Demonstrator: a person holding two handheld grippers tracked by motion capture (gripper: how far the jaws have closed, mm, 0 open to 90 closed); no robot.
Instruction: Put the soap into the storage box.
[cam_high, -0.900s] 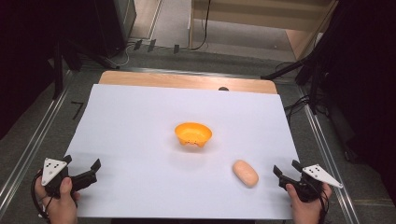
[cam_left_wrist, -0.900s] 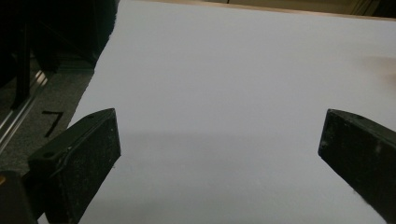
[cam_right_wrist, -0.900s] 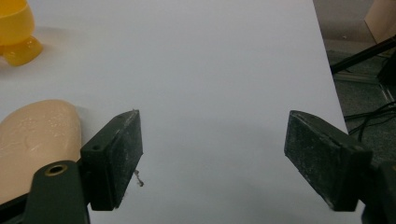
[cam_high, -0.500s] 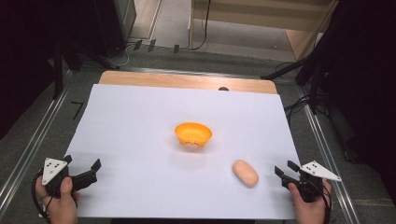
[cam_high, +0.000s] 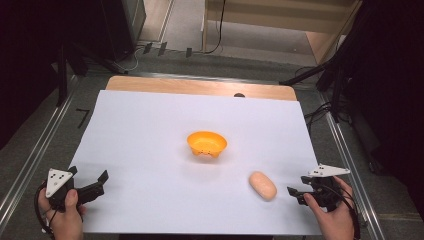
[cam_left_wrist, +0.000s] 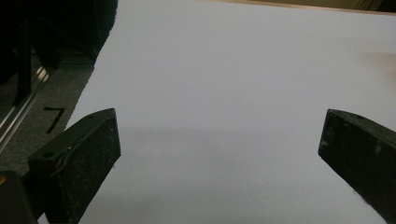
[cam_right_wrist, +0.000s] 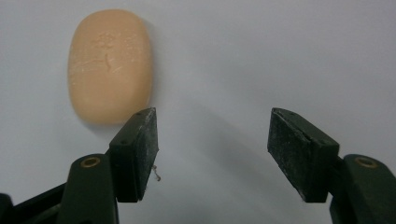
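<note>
An orange bowl (cam_high: 206, 143) stands upright near the middle of the white sheet (cam_high: 150, 130). A peach-coloured oval lump (cam_high: 263, 185) lies on the sheet to the bowl's front right. My right gripper (cam_high: 296, 189) hovers just right of the lump, open and holding nothing. In the right gripper view the lump (cam_right_wrist: 109, 65) lies ahead and left of the open gripper (cam_right_wrist: 212, 140), beyond the left fingertip (cam_right_wrist: 140, 149). My left gripper (cam_high: 89, 175) is at the sheet's front left corner, open wide and holding nothing. Bare white sheet (cam_left_wrist: 224, 84) spreads beyond that gripper (cam_left_wrist: 219, 140) in its own view.
The sheet covers a wooden table whose far edge (cam_high: 200, 87) shows at the back. Metal rails (cam_high: 30, 160) run along both sides of the table. Dark stands and cables (cam_high: 320, 75) crowd the floor beyond it. A small dark spot (cam_high: 239, 95) sits at the table's far edge.
My right gripper has crept a little to the left, closer to the oval lump. The left gripper, the bowl and the lump have stayed put.
</note>
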